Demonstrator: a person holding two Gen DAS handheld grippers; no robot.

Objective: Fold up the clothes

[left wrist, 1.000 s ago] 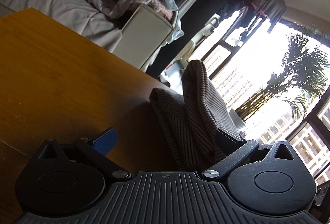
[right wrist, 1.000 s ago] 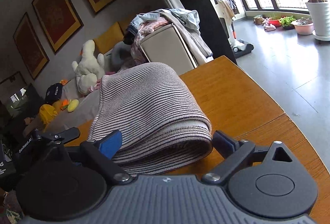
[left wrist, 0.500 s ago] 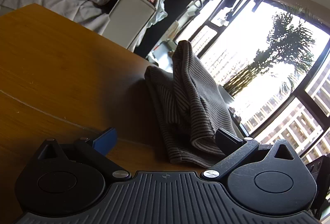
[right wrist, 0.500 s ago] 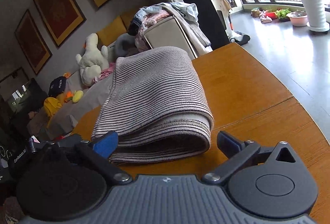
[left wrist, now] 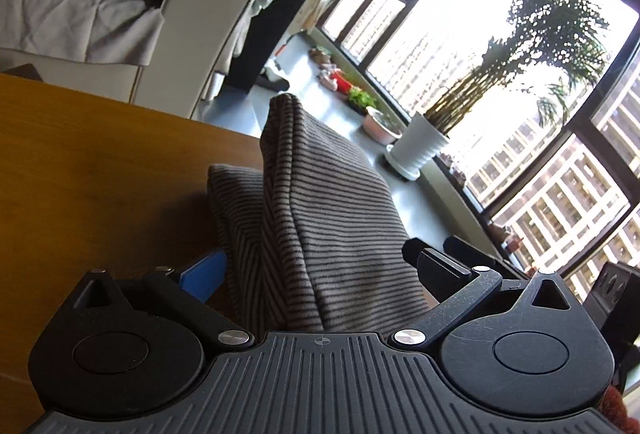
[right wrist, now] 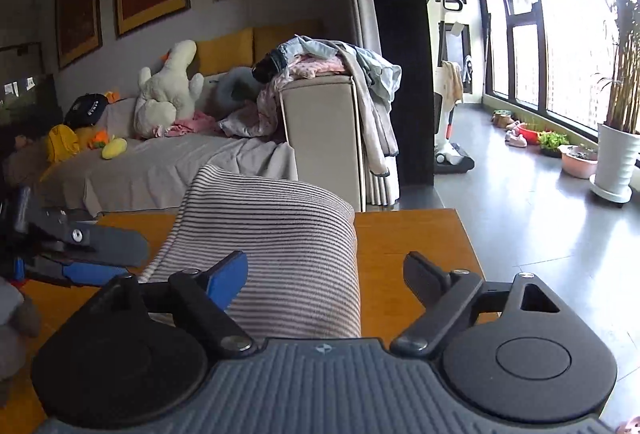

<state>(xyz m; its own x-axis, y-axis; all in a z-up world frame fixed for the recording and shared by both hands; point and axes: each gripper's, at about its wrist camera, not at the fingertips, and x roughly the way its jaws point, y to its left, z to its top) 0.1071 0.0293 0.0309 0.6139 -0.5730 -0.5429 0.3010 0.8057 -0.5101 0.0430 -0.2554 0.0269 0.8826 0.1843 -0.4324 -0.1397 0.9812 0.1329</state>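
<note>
A folded grey garment with thin dark stripes (left wrist: 332,218) lies bunched on the wooden table (left wrist: 88,162), its upper fold standing up in a ridge. My left gripper (left wrist: 316,270) is open and straddles the near end; the cloth touches the blue pad (left wrist: 202,274) and reaches close to the black pad (left wrist: 434,266). From the other side, the same garment (right wrist: 272,234) sits between the fingers of my open right gripper (right wrist: 326,274), against its blue pad (right wrist: 226,276) and clear of its right finger. The left gripper (right wrist: 92,258) shows at the garment's left edge.
The table's far edge (right wrist: 404,212) drops to a grey floor. Behind it stands a beige sofa (right wrist: 320,122) heaped with loose clothes (right wrist: 332,62) and plush toys (right wrist: 168,90). A white potted plant (right wrist: 616,162) and small pots stand by the big windows.
The left gripper has come in over the garment, which now lies between its fingers instead of beside the right finger. The right gripper has also closed in and its view has levelled. Both stayed open.
</note>
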